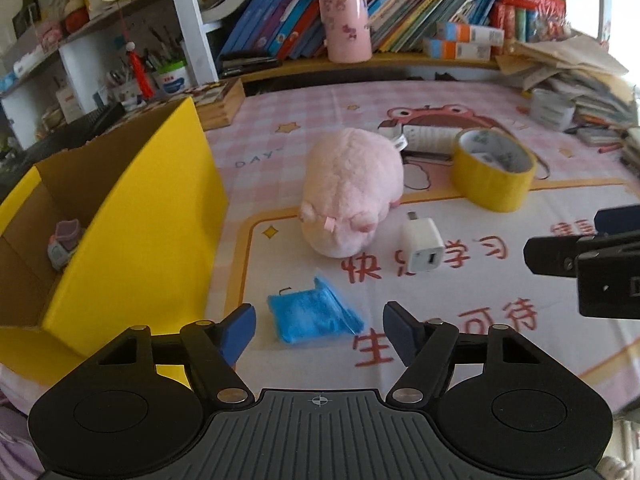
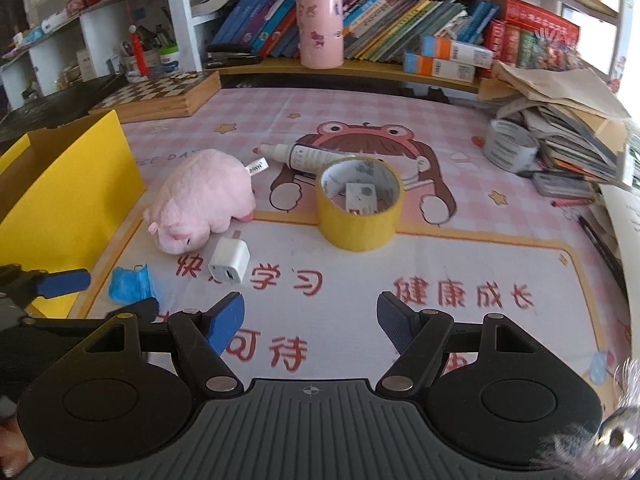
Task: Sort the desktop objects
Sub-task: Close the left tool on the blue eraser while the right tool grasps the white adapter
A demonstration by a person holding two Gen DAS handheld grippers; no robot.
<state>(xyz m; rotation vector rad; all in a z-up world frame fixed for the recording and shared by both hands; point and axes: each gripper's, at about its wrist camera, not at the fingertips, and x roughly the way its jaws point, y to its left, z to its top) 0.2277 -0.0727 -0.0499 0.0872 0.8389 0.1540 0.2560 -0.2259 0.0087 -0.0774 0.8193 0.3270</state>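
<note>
My left gripper (image 1: 319,330) is open, its fingers either side of a blue packet (image 1: 314,314) on the desk mat; it also shows in the right wrist view (image 2: 100,296). Beyond lie a pink plush pig (image 1: 352,190), a white charger (image 1: 422,244) and a yellow tape roll (image 1: 494,170). A yellow box (image 1: 132,240) at the left holds a small purple toy (image 1: 64,242). My right gripper (image 2: 310,318) is open and empty over the mat, with the charger (image 2: 229,260), pig (image 2: 204,200), tape roll (image 2: 360,202) and a white tube (image 2: 308,156) ahead.
A chessboard box (image 2: 160,94) lies at the back left. A pink cylinder (image 2: 321,24) stands on the bookshelf. A grey tape roll (image 2: 510,148) and a pile of books and papers (image 2: 572,136) fill the right side. The right gripper's finger (image 1: 568,256) shows at the left view's right edge.
</note>
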